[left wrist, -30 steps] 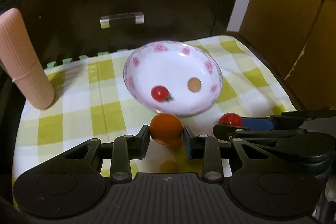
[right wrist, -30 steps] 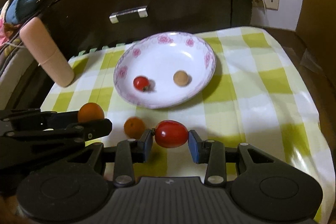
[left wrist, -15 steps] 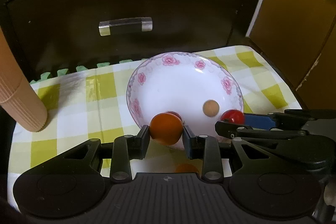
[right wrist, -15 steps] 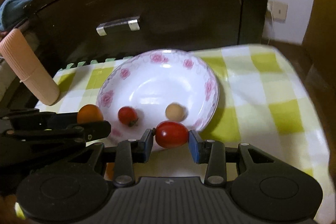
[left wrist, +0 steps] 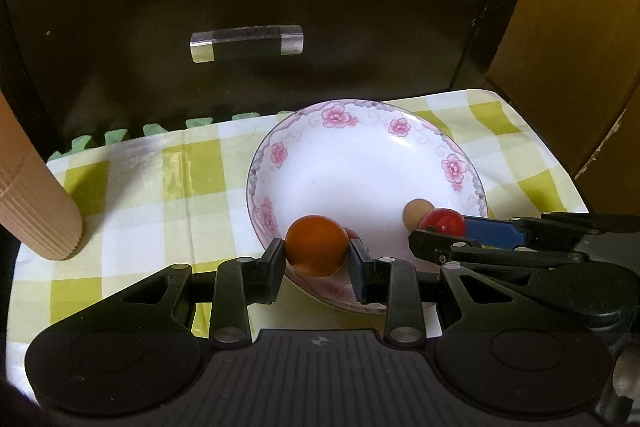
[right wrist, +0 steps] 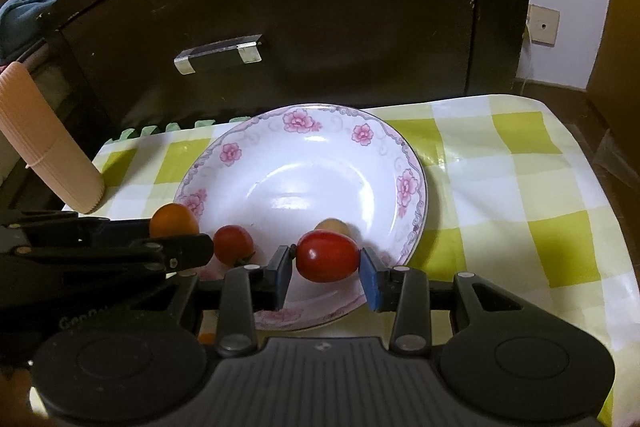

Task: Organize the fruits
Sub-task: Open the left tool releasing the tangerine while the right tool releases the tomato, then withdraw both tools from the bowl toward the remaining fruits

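Observation:
My left gripper (left wrist: 317, 250) is shut on a small orange fruit (left wrist: 317, 243) and holds it over the near left rim of the white floral plate (left wrist: 360, 131). The right gripper (right wrist: 326, 259) is shut on a red cherry tomato (right wrist: 327, 255) over the plate's near edge. In the right wrist view the plate (right wrist: 320, 131) carries a second red tomato (right wrist: 233, 243) and a small tan round fruit (right wrist: 332, 226). The left gripper with the orange fruit (right wrist: 174, 221) shows at the left there. The right gripper's tomato (left wrist: 444, 221) and the tan fruit (left wrist: 417, 211) show at the right in the left wrist view.
A green-and-white checked cloth (right wrist: 520, 187) covers the table. A ribbed pink cylinder (right wrist: 44, 143) stands at the left edge. A dark cabinet with a clear handle (left wrist: 246, 43) rises right behind the table. Another small orange fruit (right wrist: 207, 338) lies on the cloth below the plate's near rim.
Both grippers have moved forward with their fruit, from above the cloth in front of the plate to above the plate's near rim. The plate now looks larger and closer.

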`<action>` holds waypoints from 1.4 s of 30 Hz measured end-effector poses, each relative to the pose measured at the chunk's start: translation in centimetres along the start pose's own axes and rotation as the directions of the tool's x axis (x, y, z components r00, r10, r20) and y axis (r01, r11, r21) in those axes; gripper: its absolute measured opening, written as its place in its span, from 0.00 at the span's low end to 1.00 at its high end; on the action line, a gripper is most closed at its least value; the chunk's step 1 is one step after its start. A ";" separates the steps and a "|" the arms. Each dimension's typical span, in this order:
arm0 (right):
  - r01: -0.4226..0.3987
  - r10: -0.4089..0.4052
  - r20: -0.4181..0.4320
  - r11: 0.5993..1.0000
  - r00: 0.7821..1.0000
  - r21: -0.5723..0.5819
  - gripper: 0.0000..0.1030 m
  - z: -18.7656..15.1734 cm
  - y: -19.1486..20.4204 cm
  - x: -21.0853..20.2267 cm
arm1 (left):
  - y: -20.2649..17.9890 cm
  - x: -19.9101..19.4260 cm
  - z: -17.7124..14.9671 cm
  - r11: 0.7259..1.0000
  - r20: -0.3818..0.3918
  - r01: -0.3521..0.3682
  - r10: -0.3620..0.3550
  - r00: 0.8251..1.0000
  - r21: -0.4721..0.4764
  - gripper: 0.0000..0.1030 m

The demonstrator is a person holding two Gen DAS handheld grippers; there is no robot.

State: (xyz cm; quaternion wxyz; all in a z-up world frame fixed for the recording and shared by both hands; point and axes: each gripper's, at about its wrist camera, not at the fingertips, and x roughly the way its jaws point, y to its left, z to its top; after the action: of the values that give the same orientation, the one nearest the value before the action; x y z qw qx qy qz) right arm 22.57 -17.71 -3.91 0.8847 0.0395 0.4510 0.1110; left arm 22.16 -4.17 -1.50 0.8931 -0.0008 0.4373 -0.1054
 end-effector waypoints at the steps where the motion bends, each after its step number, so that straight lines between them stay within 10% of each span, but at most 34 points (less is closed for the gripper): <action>1: 0.000 0.000 0.001 1.000 1.000 0.000 0.35 0.0 0.0 0.1 | 0.0 0.1 0.0 1.000 -0.003 0.002 -0.002 1.000 -0.001 0.39; 42: 0.028 -0.029 0.053 1.000 0.998 0.006 0.38 0.9 -0.2 -0.8 | 0.1 -1.5 0.7 0.999 0.055 -0.032 0.031 0.998 0.005 0.61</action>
State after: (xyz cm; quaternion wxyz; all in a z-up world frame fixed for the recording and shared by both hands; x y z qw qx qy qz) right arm 22.91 -18.09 -2.77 0.8978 0.0385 0.4280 0.0961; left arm 21.85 -3.87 0.07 0.9063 0.0057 0.4123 -0.0924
